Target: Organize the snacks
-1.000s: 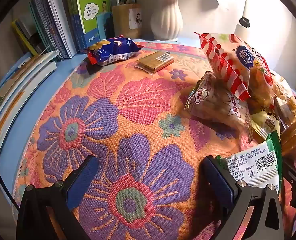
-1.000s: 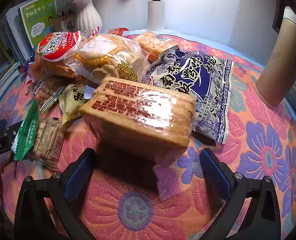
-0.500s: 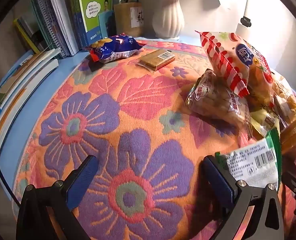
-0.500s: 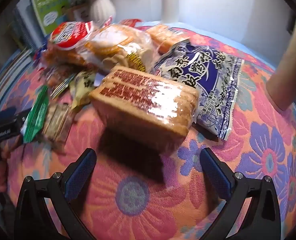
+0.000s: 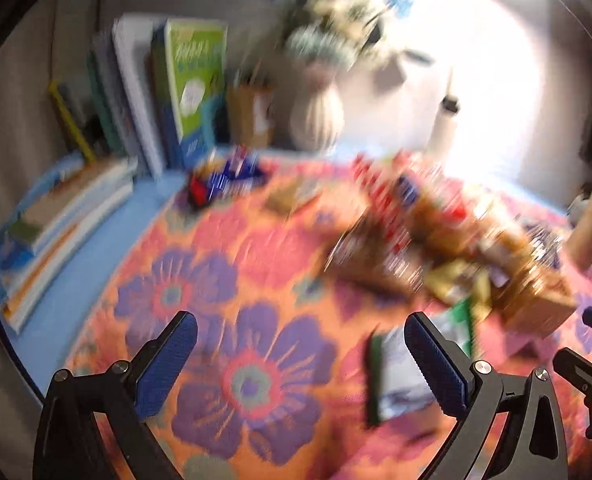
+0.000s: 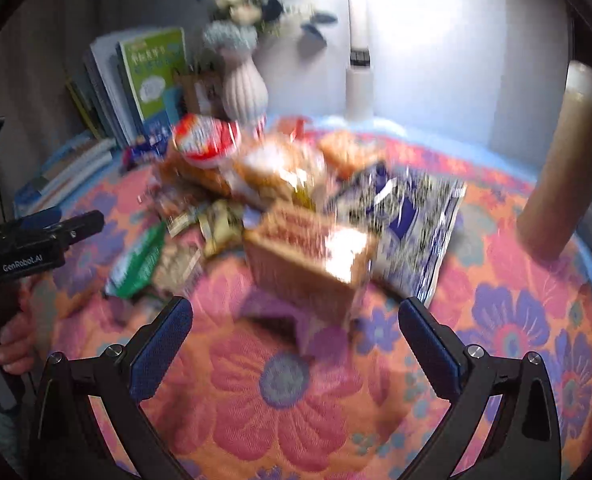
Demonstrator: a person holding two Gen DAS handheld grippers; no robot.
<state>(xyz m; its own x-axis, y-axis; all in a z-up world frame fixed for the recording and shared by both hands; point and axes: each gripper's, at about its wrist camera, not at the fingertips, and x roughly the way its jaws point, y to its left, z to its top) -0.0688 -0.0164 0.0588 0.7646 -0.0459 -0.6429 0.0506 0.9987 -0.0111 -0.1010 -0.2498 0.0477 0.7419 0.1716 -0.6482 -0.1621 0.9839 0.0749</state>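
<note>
Both views are motion-blurred. A pile of snack packets (image 5: 435, 232) lies on the flowered cloth (image 5: 256, 264). My left gripper (image 5: 299, 356) stands open above the cloth with nothing between its fingers; a green-edged packet (image 5: 399, 376) lies just inside its right finger. A blue packet (image 5: 228, 180) and a flat brown bar (image 5: 292, 196) lie apart at the back. My right gripper (image 6: 296, 340) is open, short of a tan cracker block (image 6: 311, 264). Beside that block lie a blue-and-white bag (image 6: 411, 224) and a green packet (image 6: 140, 264).
Books (image 5: 168, 88) stand at the back left, with more stacked flat (image 5: 56, 216). A white vase (image 6: 244, 88) and a pen holder (image 5: 252, 120) stand by the wall. A tall tan cylinder (image 6: 559, 168) rises at the right. A hand (image 6: 12, 344) holds the other gripper at left.
Both grippers have pulled back and up from the snacks, so more of the wall, vase and books shows. Both stay open. The snacks lie where they were.
</note>
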